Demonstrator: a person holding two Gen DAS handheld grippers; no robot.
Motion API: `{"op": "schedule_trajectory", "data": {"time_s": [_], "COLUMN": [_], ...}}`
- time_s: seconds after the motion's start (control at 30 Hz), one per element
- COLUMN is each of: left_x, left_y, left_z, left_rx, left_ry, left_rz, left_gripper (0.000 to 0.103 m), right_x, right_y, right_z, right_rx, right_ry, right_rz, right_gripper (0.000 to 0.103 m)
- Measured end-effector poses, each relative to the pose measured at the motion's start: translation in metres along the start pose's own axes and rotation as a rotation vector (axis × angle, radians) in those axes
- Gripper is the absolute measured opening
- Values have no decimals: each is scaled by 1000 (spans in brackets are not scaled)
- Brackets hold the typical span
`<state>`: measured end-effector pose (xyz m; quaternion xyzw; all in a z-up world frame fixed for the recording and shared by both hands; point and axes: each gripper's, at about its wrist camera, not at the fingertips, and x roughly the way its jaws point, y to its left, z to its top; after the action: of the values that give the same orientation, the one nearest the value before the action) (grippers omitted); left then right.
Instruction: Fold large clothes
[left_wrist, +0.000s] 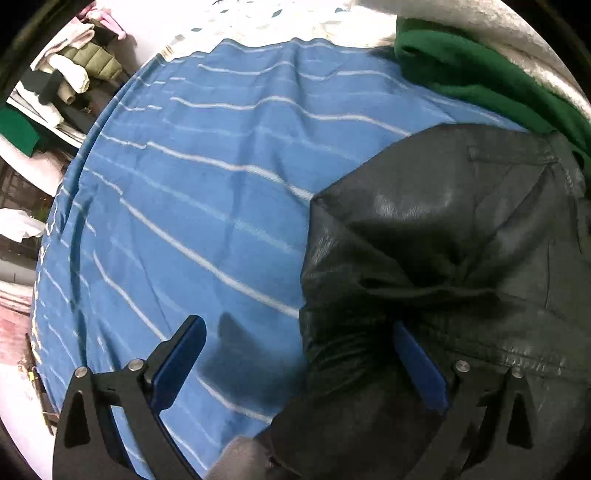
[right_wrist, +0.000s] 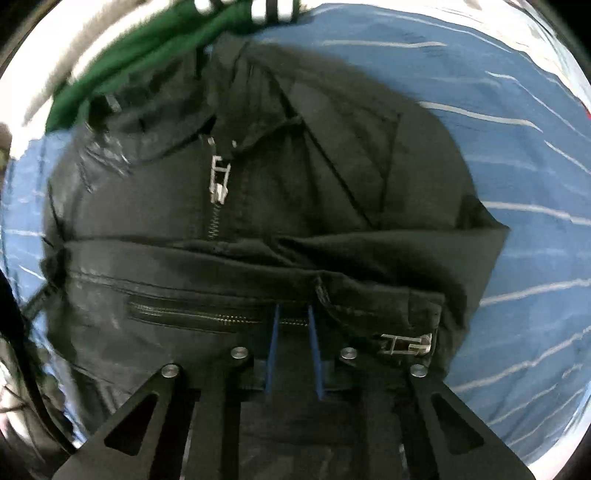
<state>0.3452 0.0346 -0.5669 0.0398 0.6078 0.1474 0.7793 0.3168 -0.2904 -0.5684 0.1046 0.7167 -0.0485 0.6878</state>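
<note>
Your left gripper (left_wrist: 299, 354) is hovering low over the sheet (left_wrist: 192, 192), tilted forward and down, its fingers (left_wrist: 177, 362) spread wide and released. The left finger is hanging over bare blue sheet with its shadow beside it; the right finger is pressing against the edge of the jacket (left_wrist: 443, 240), partly tucked behind a fold. Nothing is lying pinched between them.

The jacket is lying bunched on the striped sheet, to the right in the left wrist view, and a green garment (left_wrist: 461, 74) is lying just beyond its far edge. Off the sheet's left side, a pile of clothes (left_wrist: 74, 66) is sitting well apart.

Your right gripper (right_wrist: 293, 314) is pointing straight onto the jacket (right_wrist: 258, 192), its fingers (right_wrist: 274, 347) drawn close together, with a narrow gap remaining. Their tips are meeting a folded seam just above a pocket zipper (right_wrist: 192, 314); you cannot tell whether they are pinching the leather or only touching it.

You are seeing one jacket, and two metal zipper pulls: one (right_wrist: 218, 177) at the front zipper, one (right_wrist: 406, 344) just right of the fingers. The green garment (right_wrist: 147, 59) is touching the jacket's top left, with the sheet (right_wrist: 517, 184) showing on both sides.
</note>
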Motion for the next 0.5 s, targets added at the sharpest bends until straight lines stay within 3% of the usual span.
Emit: {"op": "schedule_trajectory", "data": {"time_s": [0.17, 0.27, 0.4, 0.5], "left_x": [-34, -61, -75, -74], "left_y": [12, 22, 33, 32], "left_z": [-13, -31, -61, -90], "left_rx": [8, 23, 51, 48], "left_ry": [-28, -55, -44, 12], "left_rz": [32, 50, 93, 94], "left_gripper": [103, 103, 103, 103], "right_x": [-18, -50, -72, -61], "right_y": [3, -15, -40, -57], "right_z": [-3, -27, -70, -89], "right_rx": [20, 61, 83, 112], "right_ry": [32, 7, 21, 76], "right_rz": [27, 34, 16, 25], "right_gripper": [18, 44, 44, 44]}}
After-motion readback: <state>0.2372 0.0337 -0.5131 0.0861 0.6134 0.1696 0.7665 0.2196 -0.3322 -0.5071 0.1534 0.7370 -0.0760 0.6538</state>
